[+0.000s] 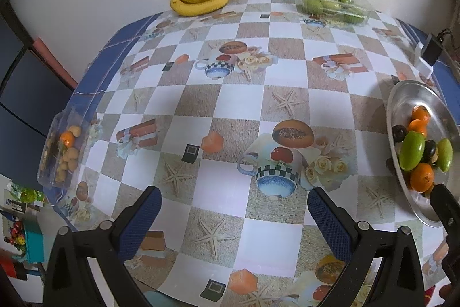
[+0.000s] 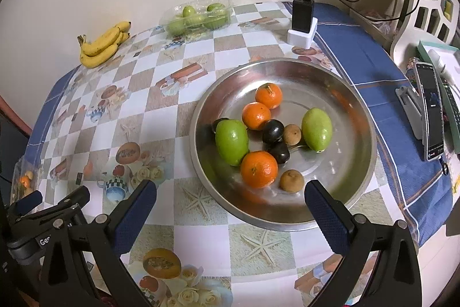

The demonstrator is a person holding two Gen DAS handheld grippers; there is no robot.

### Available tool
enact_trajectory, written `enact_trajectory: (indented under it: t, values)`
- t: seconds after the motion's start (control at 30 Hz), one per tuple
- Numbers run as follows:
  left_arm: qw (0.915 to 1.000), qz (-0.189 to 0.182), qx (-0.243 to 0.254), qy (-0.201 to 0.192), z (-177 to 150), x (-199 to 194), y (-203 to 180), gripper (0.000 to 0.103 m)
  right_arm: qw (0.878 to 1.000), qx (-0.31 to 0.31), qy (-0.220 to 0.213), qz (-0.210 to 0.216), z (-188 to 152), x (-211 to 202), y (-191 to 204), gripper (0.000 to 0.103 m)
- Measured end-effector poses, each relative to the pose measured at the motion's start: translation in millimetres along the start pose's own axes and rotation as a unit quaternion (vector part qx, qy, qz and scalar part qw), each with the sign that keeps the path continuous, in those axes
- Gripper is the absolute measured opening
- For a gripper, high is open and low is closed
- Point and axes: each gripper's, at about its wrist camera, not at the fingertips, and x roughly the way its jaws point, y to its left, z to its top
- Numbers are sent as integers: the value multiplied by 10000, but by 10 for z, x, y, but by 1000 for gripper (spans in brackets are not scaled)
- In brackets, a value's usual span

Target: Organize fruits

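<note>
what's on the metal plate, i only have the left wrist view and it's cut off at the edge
Observer: The right wrist view shows the whole metal plate; three oranges lie in it.
Operator: any small stuff i can't see
Observer: Two small brown fruits, one near the plate's front rim, one in the middle beside the dark fruits.
Operator: is the right tool holding anything
Observer: No, the right tool is open and empty, hovering at the plate's near edge.
Operator: anything past the plate
Observer: A phone stands propped on a stand at the table's right side.
</note>
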Motion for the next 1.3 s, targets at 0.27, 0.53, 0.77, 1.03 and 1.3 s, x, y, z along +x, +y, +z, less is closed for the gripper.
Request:
enact_trajectory:
  t: [0.27, 0.53, 0.77, 1.03, 1.3]
  values:
    - [9999, -44, 57, -77, 5, -55, -7, 103, 9999, 63, -97, 10, -6, -62, -29, 103]
    - [10000, -63, 67, -11, 17, -20, 14, 103, 10000, 74, -20, 24, -2, -29, -37, 103]
    - [10000, -78, 51, 14, 23, -5, 35, 103, 9999, 137, 65, 24, -2, 8, -59, 103]
    - [9999, -124, 49, 28, 19, 0, 46, 103, 9999, 80, 84, 15, -5, 21, -33, 103]
    - [9999, -157, 33, 35, 28, -1, 44, 103, 9999, 52, 100, -1, -9, 35, -20, 103]
